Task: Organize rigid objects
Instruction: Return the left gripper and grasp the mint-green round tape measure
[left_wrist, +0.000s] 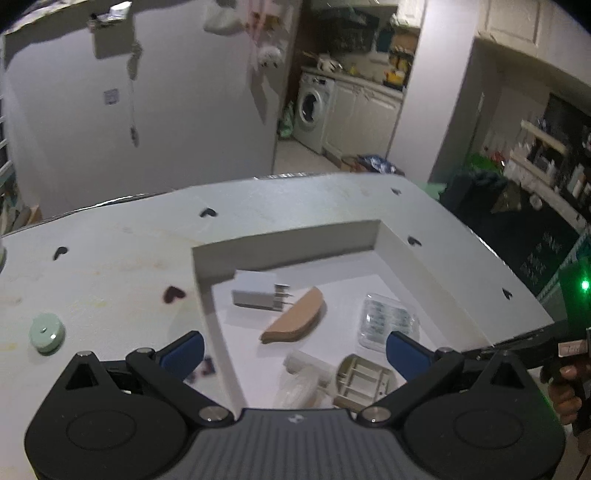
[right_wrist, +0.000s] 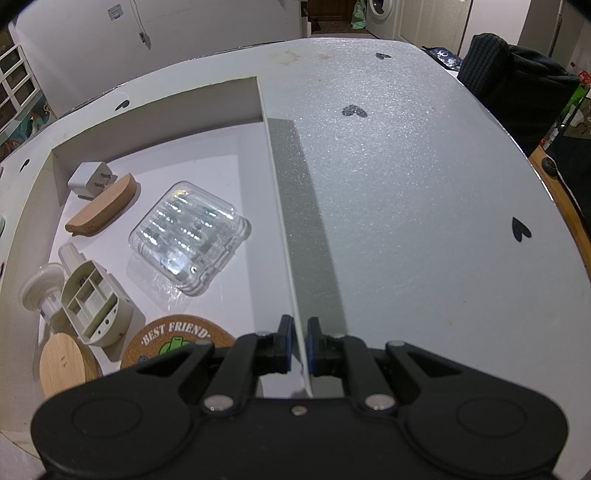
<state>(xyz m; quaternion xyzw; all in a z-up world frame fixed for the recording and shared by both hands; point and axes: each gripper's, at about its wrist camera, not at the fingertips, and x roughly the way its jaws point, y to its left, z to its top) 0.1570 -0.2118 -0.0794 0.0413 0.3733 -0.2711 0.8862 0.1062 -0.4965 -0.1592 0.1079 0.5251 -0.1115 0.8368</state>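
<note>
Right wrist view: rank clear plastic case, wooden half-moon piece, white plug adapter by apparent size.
1. clear plastic case
2. wooden half-moon piece
3. white plug adapter
The adapter lies farthest from the camera, so its true size is unsure.

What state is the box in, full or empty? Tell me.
Partly full. The box holds a charger, a clear case, a wooden piece and coasters, with bare floor left.

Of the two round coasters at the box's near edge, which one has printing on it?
The brown cork coaster reading "BEST FRIEND", beside the right hand-held gripper. The plain round wooden coaster to its left is unprinted.
</note>
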